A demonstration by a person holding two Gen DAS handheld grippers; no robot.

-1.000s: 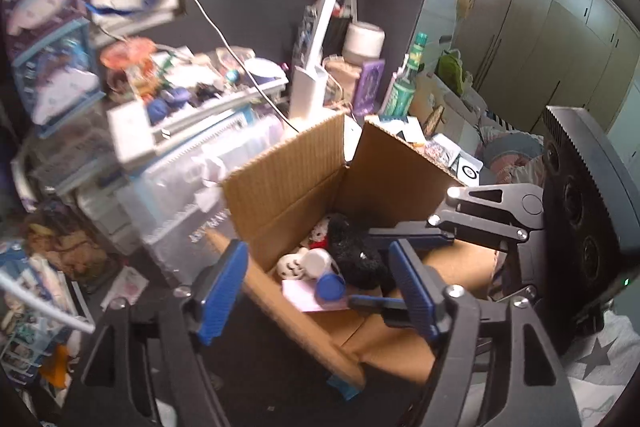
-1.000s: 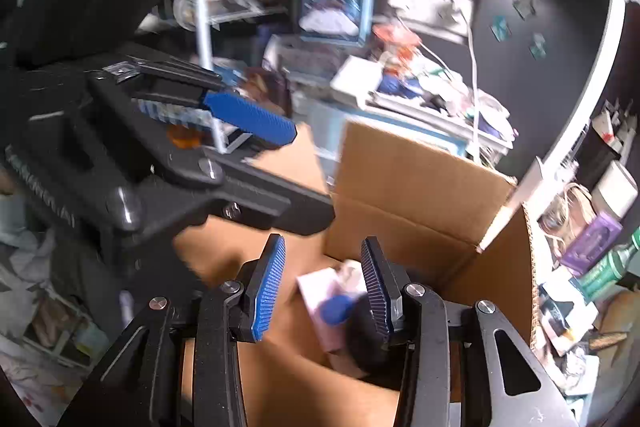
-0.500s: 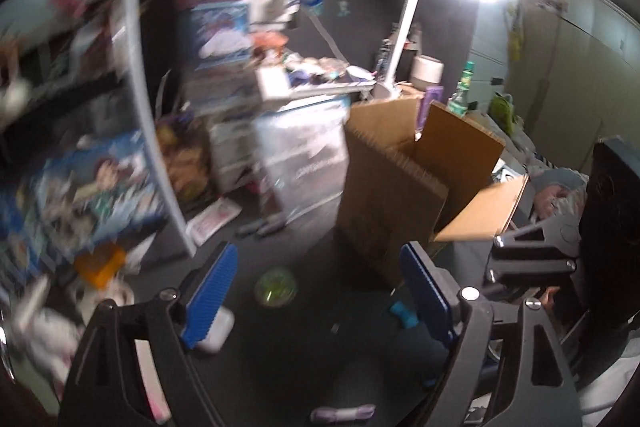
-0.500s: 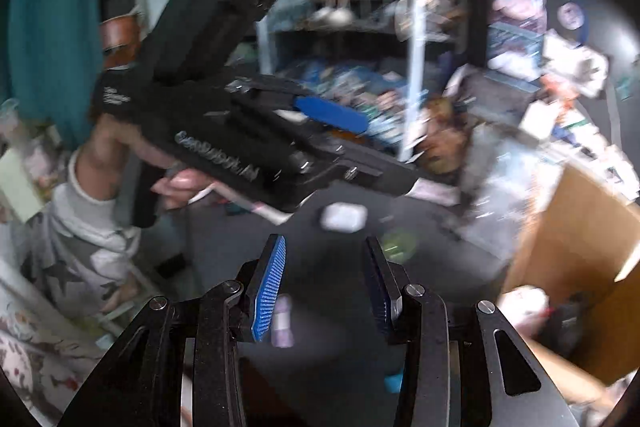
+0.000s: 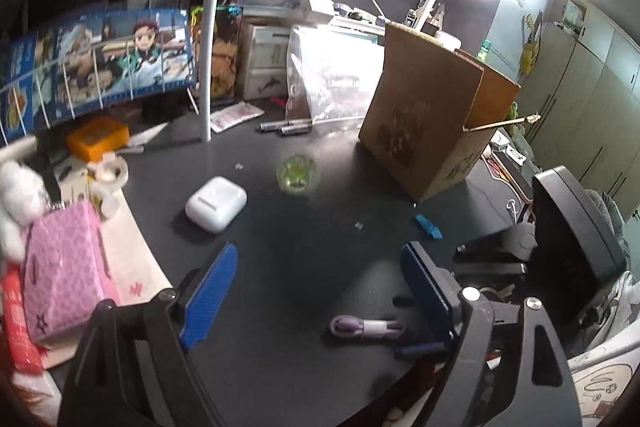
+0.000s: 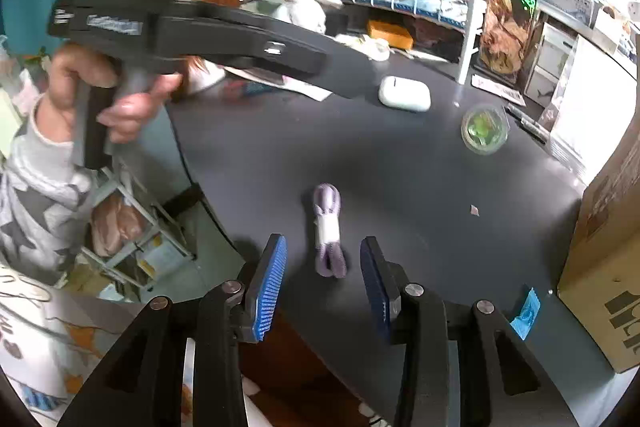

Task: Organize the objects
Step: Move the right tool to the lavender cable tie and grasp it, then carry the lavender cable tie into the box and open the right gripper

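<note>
A coiled purple cable [image 6: 329, 231] lies on the dark desk, just ahead of my right gripper [image 6: 322, 275], which is open and empty above the desk's front edge. The cable also shows in the left wrist view [image 5: 366, 329], near my open, empty left gripper [image 5: 320, 291]. A white earbud case [image 5: 215, 203] and a round green container [image 5: 298, 174] lie further out; both also show in the right wrist view, the case [image 6: 404, 98] and the container [image 6: 484, 129]. A cardboard box [image 5: 432, 115] stands at the right.
A pink box [image 5: 60, 267], tape rolls [image 5: 108, 171] and an orange box [image 5: 98, 139] crowd the left edge. Two pens [image 5: 286, 127], a clear bag [image 5: 336, 75] and a white rack pole [image 5: 210, 27] stand behind. A blue scrap [image 5: 428, 227] lies by the cardboard box.
Both grippers have swung away from over the open cardboard box to the left and down, over the desk. The box now stands to the right; the purple cable has come into view.
</note>
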